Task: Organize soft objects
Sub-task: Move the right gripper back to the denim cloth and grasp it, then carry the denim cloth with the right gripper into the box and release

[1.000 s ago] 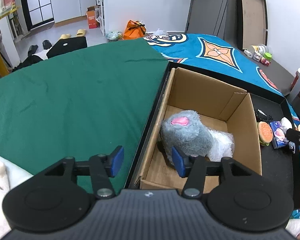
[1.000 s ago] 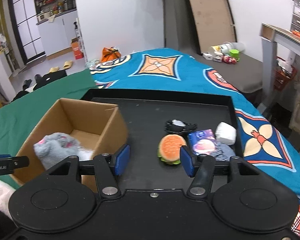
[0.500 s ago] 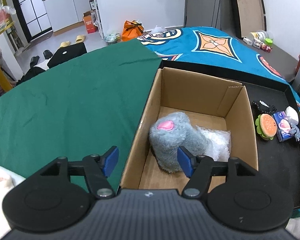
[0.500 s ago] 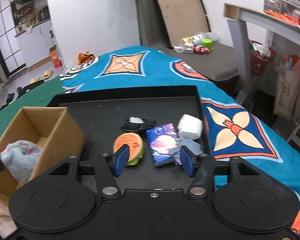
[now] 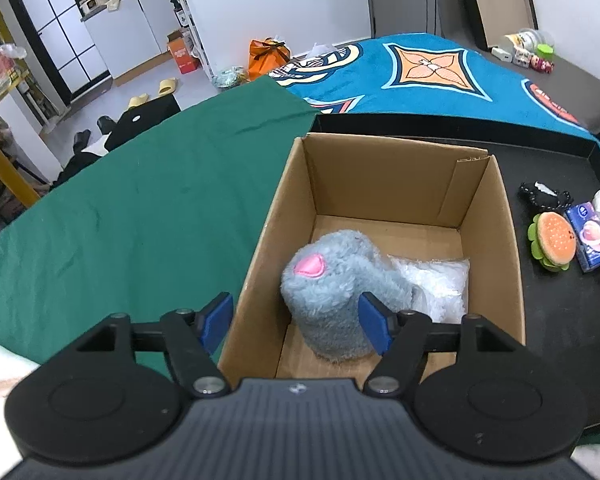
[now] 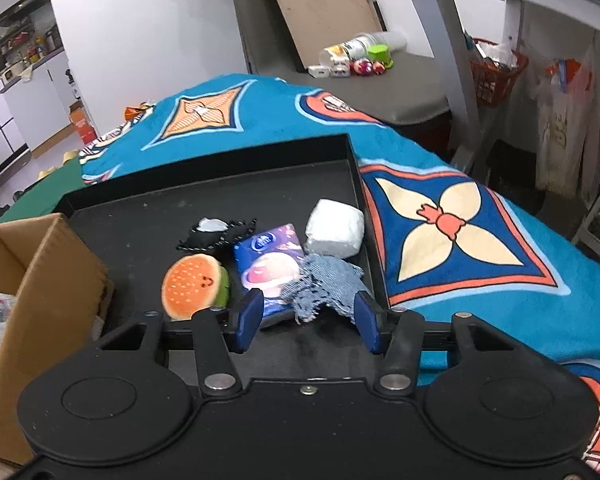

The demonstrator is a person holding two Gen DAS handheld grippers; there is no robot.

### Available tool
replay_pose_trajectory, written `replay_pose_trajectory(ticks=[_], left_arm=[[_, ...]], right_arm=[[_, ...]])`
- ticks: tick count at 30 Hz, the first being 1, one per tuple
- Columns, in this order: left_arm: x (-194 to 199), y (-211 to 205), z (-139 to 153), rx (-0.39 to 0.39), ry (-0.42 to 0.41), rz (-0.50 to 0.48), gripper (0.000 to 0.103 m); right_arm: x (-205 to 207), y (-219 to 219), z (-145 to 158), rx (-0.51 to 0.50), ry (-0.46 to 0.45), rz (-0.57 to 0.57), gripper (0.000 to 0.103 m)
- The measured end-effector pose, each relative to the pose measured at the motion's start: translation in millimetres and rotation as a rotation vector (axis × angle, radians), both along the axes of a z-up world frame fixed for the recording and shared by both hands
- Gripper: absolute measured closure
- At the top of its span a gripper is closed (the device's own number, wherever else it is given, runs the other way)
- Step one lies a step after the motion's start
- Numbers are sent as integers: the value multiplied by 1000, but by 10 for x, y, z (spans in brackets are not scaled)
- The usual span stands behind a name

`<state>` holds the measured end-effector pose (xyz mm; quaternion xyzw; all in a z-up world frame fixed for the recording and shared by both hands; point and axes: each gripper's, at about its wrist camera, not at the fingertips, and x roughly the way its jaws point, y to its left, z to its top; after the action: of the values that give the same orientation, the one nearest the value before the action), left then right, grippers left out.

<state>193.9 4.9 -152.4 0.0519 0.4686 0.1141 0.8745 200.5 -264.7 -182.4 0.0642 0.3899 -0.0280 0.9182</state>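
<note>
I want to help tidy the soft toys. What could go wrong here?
The right gripper is open over a denim scrap that overlaps the tissue pack, so it might grab both. The burger toy sits close and could get bumped. In the box, the gray plush already fills much of the floor.

Grey, brown, black, green and teal, with spots of orange and pink.

Brown cardboard box (image 5: 396,184); inside, grey plush toy (image 5: 332,280) with a pink patch, beside a clear white bag (image 5: 440,280). Black tray (image 6: 204,208) under an orange-and-green burger toy (image 6: 194,286), dark blue tissue pack (image 6: 270,264) printed pink and white, blue-grey frayed cloth (image 6: 324,280), white bundle (image 6: 334,228). Plain dark green cloth (image 5: 132,216); teal blanket (image 6: 460,236) patterned with orange, cream and navy diamonds. Blue pads (image 6: 250,318) on black hand-held gripper (image 6: 308,320).
</note>
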Motion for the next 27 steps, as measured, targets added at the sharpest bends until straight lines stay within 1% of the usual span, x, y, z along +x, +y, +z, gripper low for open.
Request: replay_pose_trajectory(ticks=[4,6,8,9,11,14,16,19,22,27], left_arm=[[30,-32,-25,23,13,5,34],[33,-33,-28,28,16,8,34],[32,-28,-30,34,20,9,34],[40,-37,-32,37,22,10,34],[55,-45,-31,41,25,12,34],[71,-50,-28,44,26,13,34],[70,-49,-25,45,25,13,34],[58,-46,-22,48,21,13,34],[28,-28,-6,48,15,14,34],[-30,34,29,38,10,19,34]], right_arm=[[38,-5,-66,-13,2,3,55],[73,-7,-89,-27,-2,2,59],[101,-24,-125,-34,2,0,71],[111,-33,-138,-35,7,1,75],[111,-42,-146,-36,8,4,90],[93,-27,-121,-48,-3,15,99],[67,-19,-89,-48,-15,23,101],[27,-10,-38,-52,-35,29,102],[-5,-36,23,-26,-46,23,102],[-78,-8,144,-12,-73,39,102]])
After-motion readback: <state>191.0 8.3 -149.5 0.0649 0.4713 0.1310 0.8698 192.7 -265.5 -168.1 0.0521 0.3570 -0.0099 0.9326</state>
